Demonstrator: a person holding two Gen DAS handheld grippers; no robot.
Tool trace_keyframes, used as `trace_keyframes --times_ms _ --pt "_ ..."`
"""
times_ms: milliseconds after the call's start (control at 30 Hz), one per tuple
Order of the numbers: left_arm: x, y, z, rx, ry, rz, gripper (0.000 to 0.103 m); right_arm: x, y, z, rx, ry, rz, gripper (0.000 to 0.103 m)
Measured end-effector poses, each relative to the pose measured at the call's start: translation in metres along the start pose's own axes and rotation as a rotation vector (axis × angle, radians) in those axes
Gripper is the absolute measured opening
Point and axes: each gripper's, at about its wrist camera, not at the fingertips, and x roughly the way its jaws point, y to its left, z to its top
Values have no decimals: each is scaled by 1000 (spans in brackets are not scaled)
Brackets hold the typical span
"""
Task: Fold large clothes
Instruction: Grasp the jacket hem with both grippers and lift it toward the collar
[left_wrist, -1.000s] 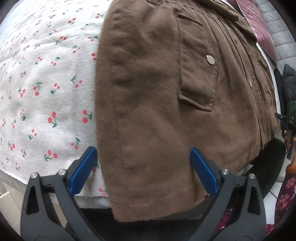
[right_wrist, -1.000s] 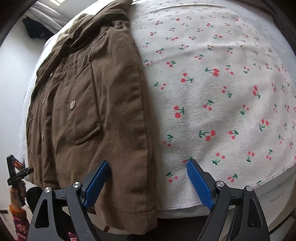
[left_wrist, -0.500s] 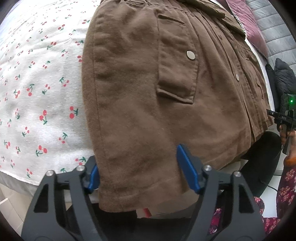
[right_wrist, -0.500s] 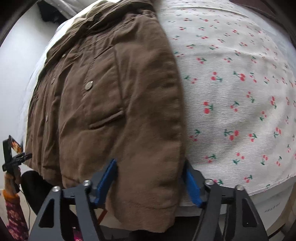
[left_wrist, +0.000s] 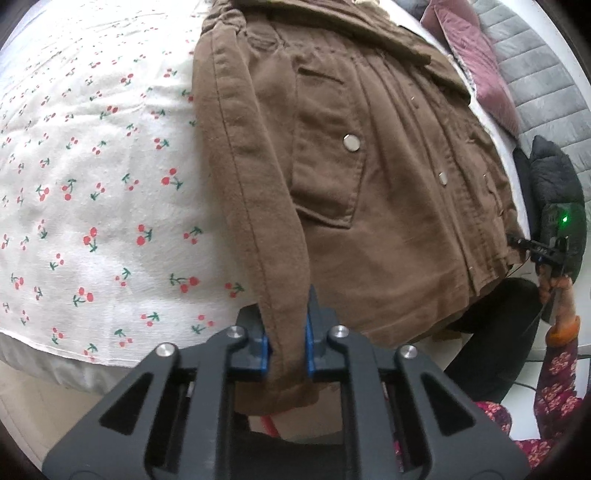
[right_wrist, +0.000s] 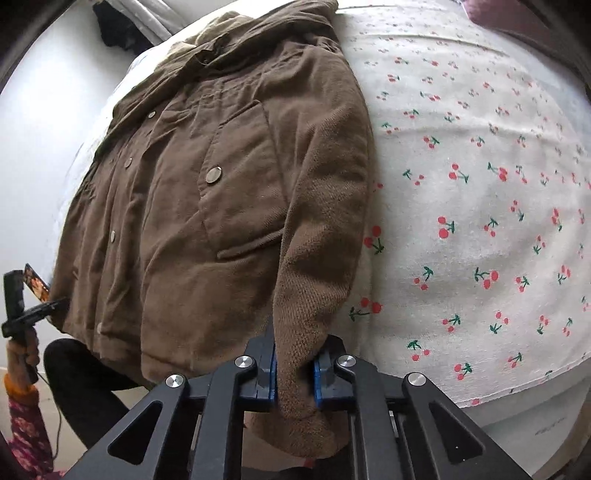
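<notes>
A brown corduroy jacket (left_wrist: 388, 192) lies front up on a bed, with pockets and metal snaps showing; it also shows in the right wrist view (right_wrist: 207, 192). My left gripper (left_wrist: 286, 345) is shut on the jacket's left bottom corner at the bed's near edge, and the cloth rises in a ridge from its blue pads. My right gripper (right_wrist: 293, 369) is shut on the jacket's right bottom corner, where the fuzzy lining shows. The hem hangs below both grippers.
The bed carries a white sheet with a cherry print (left_wrist: 92, 192), also in the right wrist view (right_wrist: 480, 206). Pink and grey quilted bedding (left_wrist: 517, 66) lies at the far right. A white wall (right_wrist: 33, 129) stands to the left.
Both grippers have moved in onto the jacket's bottom corners and closed from wide open to shut on the cloth. The pinched edges have risen into folds.
</notes>
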Motion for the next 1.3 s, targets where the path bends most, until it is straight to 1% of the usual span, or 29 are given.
trace_keyframes --times_ms 233,267,367,500,533,667,833,1000,1033,1133,1200,1233,1300 --pt "-26 -9 7 -4 -85 -57 12 -19 -4 1 -24 -52 8 11" --pt "-32 -11 10 0 -102 -67 12 -23 -8 2 -28 -60 14 10" --pt "-49 -18 21 15 -149 -84 11 -40 -3 8 -37 -105 30 10" --pt "-74 -25 39 23 -214 -112 11 -64 5 20 -33 -166 92 10" --pt "-78 -24 43 27 -223 -118 11 -71 7 25 -31 -186 114 10" --pt "-99 -27 68 37 -272 -142 11 -93 18 46 -29 -245 159 9" --pt "-123 -34 109 44 -346 -138 11 -114 30 90 -20 -314 176 9" --pt "-142 -36 167 51 -408 -107 11 -125 28 143 22 -364 184 9" --pt "-143 -36 174 52 -415 -101 11 -127 27 156 31 -377 179 9" --pt "-144 -32 212 42 -436 -72 11 -130 22 191 61 -396 172 9" --pt "-139 -25 242 11 -439 -58 11 -127 18 219 83 -400 156 9" --pt "-136 -22 251 -1 -439 -51 11 -124 15 232 96 -399 148 9" --pt "-121 -8 281 -44 -430 -17 11 -112 8 263 127 -391 128 9"
